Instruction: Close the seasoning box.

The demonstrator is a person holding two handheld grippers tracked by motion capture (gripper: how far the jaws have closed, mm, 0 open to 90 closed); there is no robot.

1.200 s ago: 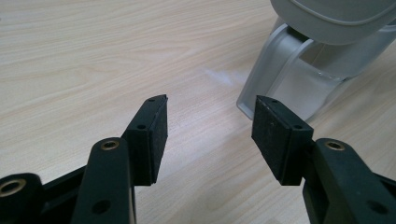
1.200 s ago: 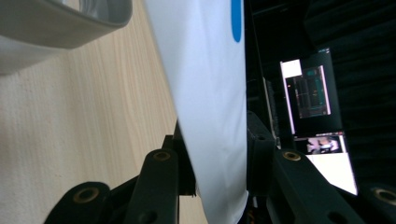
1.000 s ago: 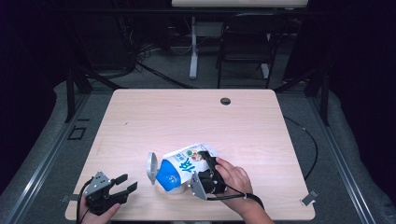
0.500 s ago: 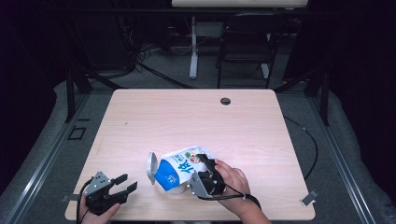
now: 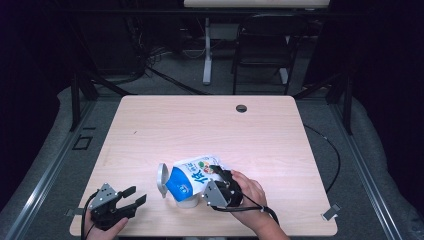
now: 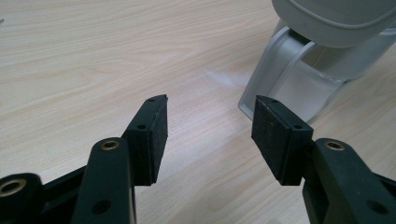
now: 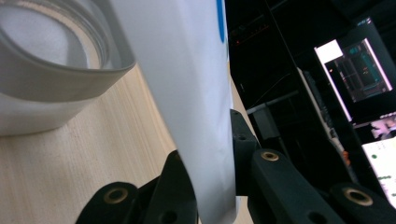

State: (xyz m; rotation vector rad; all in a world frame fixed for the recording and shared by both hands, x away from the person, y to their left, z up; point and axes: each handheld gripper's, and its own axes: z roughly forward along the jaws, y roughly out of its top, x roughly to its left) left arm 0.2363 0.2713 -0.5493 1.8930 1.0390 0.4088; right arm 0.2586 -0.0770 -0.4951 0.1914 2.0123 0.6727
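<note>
A blue and white printed pouch [image 5: 192, 176] lies tilted on the table's near side, resting in a white cup [image 5: 187, 201] with a grey hinged lid [image 5: 161, 179] flipped open to its left. My right gripper [image 5: 220, 176] reaches the pouch from the right. Its jaws have just been closing and now pinch the pouch's white wall [image 7: 187, 70] between them, right gripper [image 7: 215, 154]. The cup's grey rim [image 7: 60, 79] sits just beyond. My left gripper [image 5: 134, 196] rests at the near left corner, open and holding nothing [image 6: 209, 135], pointing at the grey lid [image 6: 299, 79].
The light wooden table [image 5: 210, 125] has a small dark round hole [image 5: 241, 108] near its far edge. A cable [image 5: 330, 150] runs off the right side. A chair [image 5: 260, 45] and a desk leg stand in the dark beyond the table.
The right gripper's jaws have drawn together onto the pouch's edge. Both hands and the pouch have stayed where they were.
</note>
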